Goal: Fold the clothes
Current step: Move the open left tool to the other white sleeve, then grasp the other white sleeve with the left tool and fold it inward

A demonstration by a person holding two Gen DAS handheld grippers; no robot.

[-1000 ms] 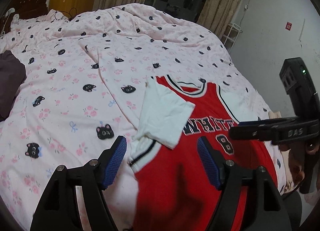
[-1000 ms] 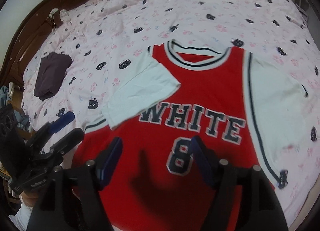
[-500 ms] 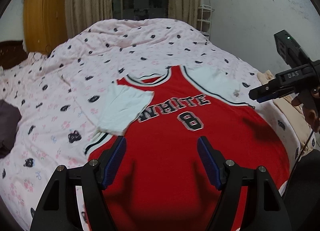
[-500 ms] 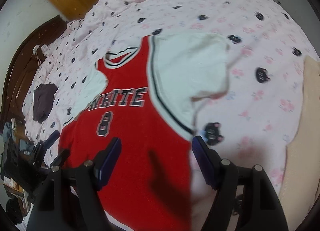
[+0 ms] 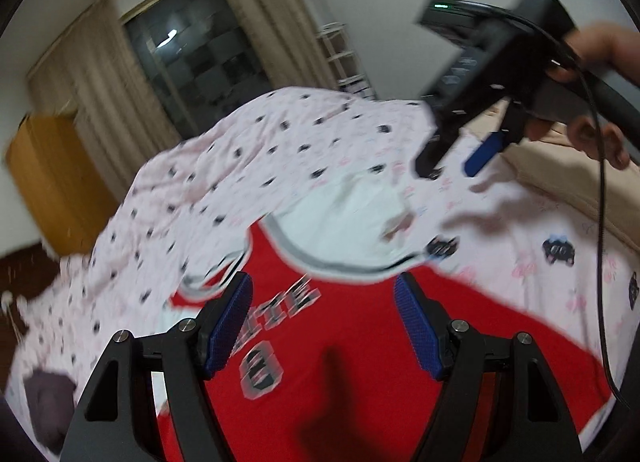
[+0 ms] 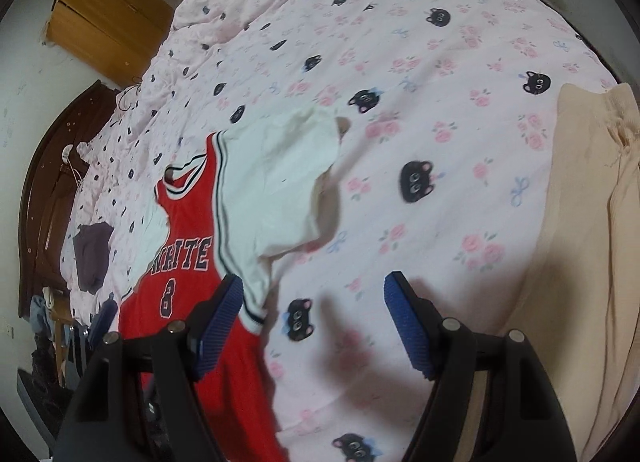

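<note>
We see a red basketball jersey (image 5: 360, 362) with white sleeves, lettered "WHITE" and numbered 8, lying flat on a bed under a pink cat-print duvet (image 6: 420, 74). Our left gripper (image 5: 322, 328) hangs over the jersey's chest with its jaws apart and nothing between them; the number 8 sits just inside the left jaw and the collar lies ahead of the tips. Our right gripper (image 6: 312, 326) has its jaws apart too, empty, above the duvet; the jersey's white sleeve (image 6: 280, 182) lies ahead of the left jaw, whose tip overlaps the sleeve's striped hem in the picture, and a beige cloth (image 6: 580, 242) lies beyond the right jaw. A dark folded garment (image 6: 92, 258) rests far off past the jersey. The left wrist view is blurred.
</note>
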